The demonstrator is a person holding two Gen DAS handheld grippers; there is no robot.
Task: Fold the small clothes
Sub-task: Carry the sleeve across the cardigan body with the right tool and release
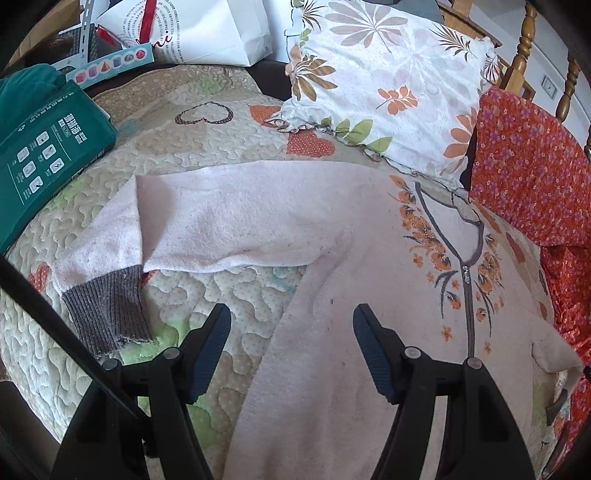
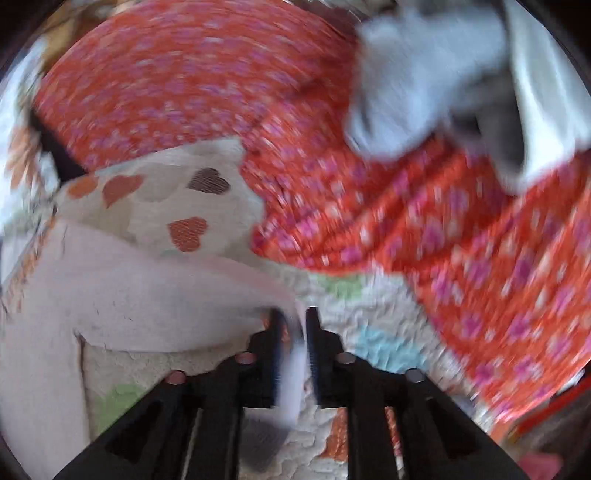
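Note:
A small pale pink sweater [image 1: 332, 295] with an orange flower print and a grey zip lies spread on the quilted bed cover [image 1: 207, 295]. Its left sleeve [image 1: 221, 229] is folded across, ending in a grey ribbed cuff [image 1: 107, 310]. My left gripper [image 1: 291, 332] is open and empty, hovering over the sweater's left side. In the blurred right wrist view, my right gripper [image 2: 295, 332] is shut on the sweater's right sleeve [image 2: 166, 295], whose fabric runs between the jaws; its grey cuff [image 2: 264, 439] hangs below.
A floral white pillow [image 1: 384, 88] lies at the back. An orange-red flowered cloth [image 1: 532, 166] [image 2: 332, 147] lies to the right. A green box [image 1: 40, 147] and white bags [image 1: 207, 29] sit at the left back. A grey-white garment [image 2: 436, 81] lies on the red cloth.

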